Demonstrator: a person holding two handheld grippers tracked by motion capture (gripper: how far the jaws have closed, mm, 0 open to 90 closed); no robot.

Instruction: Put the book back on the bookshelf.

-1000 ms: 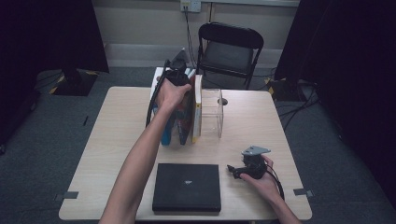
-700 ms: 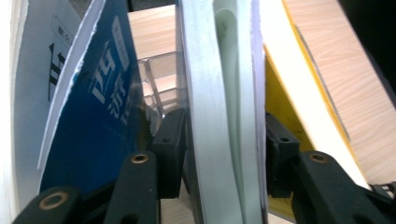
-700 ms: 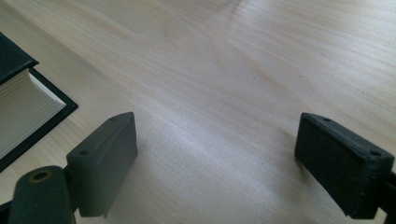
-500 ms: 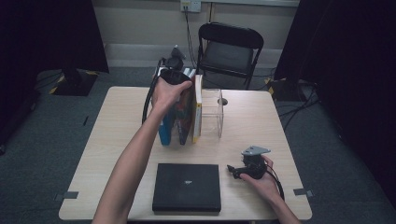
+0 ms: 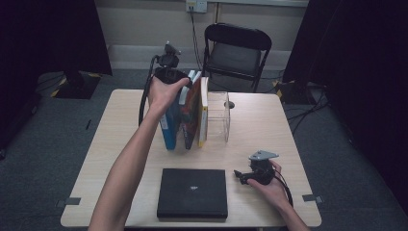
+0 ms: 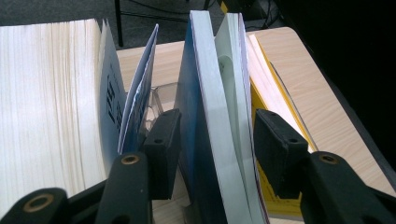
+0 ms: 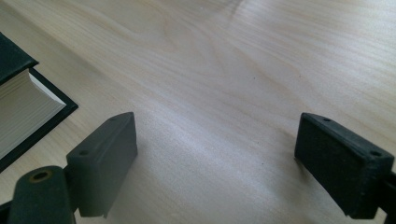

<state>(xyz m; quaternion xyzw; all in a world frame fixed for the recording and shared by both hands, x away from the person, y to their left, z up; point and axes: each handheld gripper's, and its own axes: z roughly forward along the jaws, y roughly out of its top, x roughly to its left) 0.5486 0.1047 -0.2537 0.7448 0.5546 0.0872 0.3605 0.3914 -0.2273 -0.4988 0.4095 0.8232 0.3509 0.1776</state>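
Several books stand in a row on the desk [image 5: 115, 125]; the left tool [image 6: 212, 147], jaws just narrowing, straddles the blue book [image 6: 205, 121], seemingly without pinching, to pull it. Right tool [image 7: 215, 163] rests wide open.

Blue book [image 6: 205, 116] between parted tongs [image 6: 215, 144]

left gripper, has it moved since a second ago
Yes. In the high view the left gripper has shifted toward the far table edge and the chair, along the tops of the standing books; its jaws have just been closing around a book.
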